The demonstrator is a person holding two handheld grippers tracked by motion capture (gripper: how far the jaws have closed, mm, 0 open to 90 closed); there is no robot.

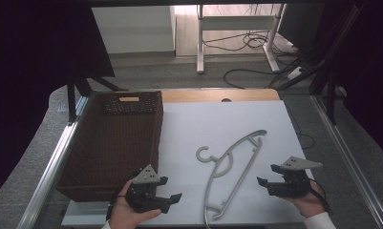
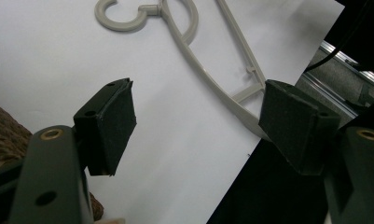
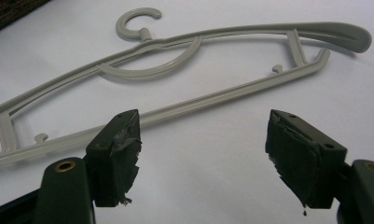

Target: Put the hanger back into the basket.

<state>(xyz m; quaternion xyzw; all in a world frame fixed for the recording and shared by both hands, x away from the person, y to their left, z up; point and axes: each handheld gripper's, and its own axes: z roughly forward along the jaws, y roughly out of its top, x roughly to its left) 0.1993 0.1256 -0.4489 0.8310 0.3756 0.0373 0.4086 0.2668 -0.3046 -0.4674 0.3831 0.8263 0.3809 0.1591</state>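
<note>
A grey plastic clothes hanger [image 1: 229, 169] lies flat on the white table top [image 1: 218, 124], hook toward the left. It also appears in the left gripper view as the hanger [image 2: 194, 56] and in the right gripper view as the hanger [image 3: 184, 70]. My left gripper [image 1: 172, 188] is held near the front edge, left of the hanger, jaws wide apart with nothing between them [image 2: 196, 126]. My right gripper [image 1: 266, 174] sits right of the hanger, jaws open and empty [image 3: 203, 154]. Neither touches the hanger.
A dark brown woven basket [image 1: 112, 143] stands on the left of the table, close behind my left gripper. Metal rails [image 1: 50, 167] run along both table sides. Beyond the far edge are a desk frame and cables [image 1: 256, 43] on the floor.
</note>
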